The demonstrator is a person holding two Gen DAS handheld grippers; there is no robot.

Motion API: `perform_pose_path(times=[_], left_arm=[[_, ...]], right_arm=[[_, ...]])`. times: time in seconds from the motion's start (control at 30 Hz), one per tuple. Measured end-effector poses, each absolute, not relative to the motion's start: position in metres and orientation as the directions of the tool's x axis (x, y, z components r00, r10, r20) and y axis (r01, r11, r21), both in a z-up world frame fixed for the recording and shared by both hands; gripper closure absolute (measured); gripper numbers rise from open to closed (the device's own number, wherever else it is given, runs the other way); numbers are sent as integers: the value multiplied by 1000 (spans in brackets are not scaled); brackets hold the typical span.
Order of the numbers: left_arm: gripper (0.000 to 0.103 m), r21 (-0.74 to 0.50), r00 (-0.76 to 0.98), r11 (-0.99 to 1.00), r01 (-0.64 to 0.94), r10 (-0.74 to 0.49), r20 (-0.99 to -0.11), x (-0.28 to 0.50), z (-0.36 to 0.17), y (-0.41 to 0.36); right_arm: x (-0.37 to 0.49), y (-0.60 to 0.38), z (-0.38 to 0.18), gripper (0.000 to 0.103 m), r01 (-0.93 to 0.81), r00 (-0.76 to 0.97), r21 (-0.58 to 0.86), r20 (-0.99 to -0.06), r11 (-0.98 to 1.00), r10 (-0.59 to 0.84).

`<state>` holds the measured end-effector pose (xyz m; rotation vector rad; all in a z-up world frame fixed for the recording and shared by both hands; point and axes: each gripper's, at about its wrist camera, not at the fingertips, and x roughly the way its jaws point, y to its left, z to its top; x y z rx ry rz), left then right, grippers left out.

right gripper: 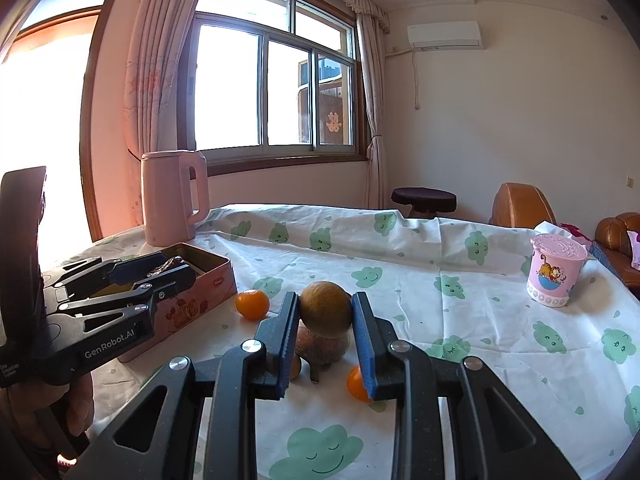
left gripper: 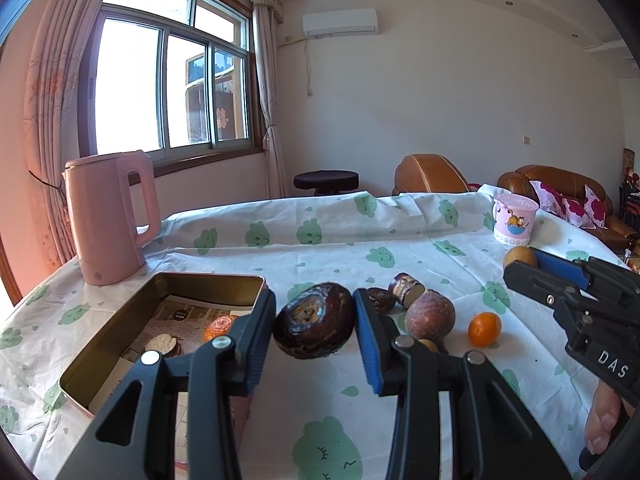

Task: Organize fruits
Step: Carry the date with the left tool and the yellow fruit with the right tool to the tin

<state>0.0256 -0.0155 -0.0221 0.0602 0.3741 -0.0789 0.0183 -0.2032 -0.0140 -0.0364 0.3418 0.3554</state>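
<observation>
Both tongs loaded, both off the bench.

Left tongs (left gripper: 314, 326): clenched on a dark brown fruit (left gripper: 314, 326), glossy, oval. Pads press its two ends, so its long axis runs left-right across the frame, roughly level. A pale ringed scar faces the camera. It hangs lower centre of the left wrist view, just right of the open tin box (left gripper: 100, 344). Judged: held there for a drop into the box, which already has an orange fruit and a cut pale-faced piece in it, on a paper liner.

Right tongs (right gripper: 325, 314): clenched on a round tan fruit (right gripper: 325, 314), centre of the right wrist view, above the loose pile. Near-spherical; no clear long axis, and I cannot tell which way its stem end points. Gripped across its widest part, likely so it cannot roll out.

Left on the cloud-print cloth of the bench (right gripper: 440, 264): a reddish round fruit (right gripper: 322, 344) directly under the tan one, one small orange (right gripper: 252, 304) centre left by the box, another (right gripper: 357, 384) half hidden behind the right pad. The left wrist view adds cut dark pieces (left gripper: 406, 290) mid-frame.

Pink kettle (left gripper: 110, 216) stands behind the box, upper left; pink lidded cup (right gripper: 556, 272) far right. Neither looks part of the sorting.

Judged: sorting partly done, several fruits still out.
</observation>
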Motion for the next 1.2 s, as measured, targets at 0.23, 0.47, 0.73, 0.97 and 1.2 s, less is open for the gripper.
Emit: perform_pose_path(times=[0.23,0.47,0.73,0.97,1.2], left_arm=[[62,53,940,996,74,-52,-336,19,-20,-16],[62,64,950,996,63,-41,-309,15,-17,-16],[62,67,953,996,62,-40,-301,14,-16,-16],[62,70,955,996,52,-29,-297,13,-14,-13],[62,60,948,998,-4,23,-316,16,-12,14]], right_arm=[[16,-203,-13,74,-345,886,23,-323,938,334],[13,-204,-13,74,-342,891,20,-311,939,331],[12,-202,-12,74,-337,894,7,-312,941,322],[12,-194,-12,74,-341,892,-20,-322,940,316],[18,-166,-6,74,-411,860,-19,-341,912,380]])
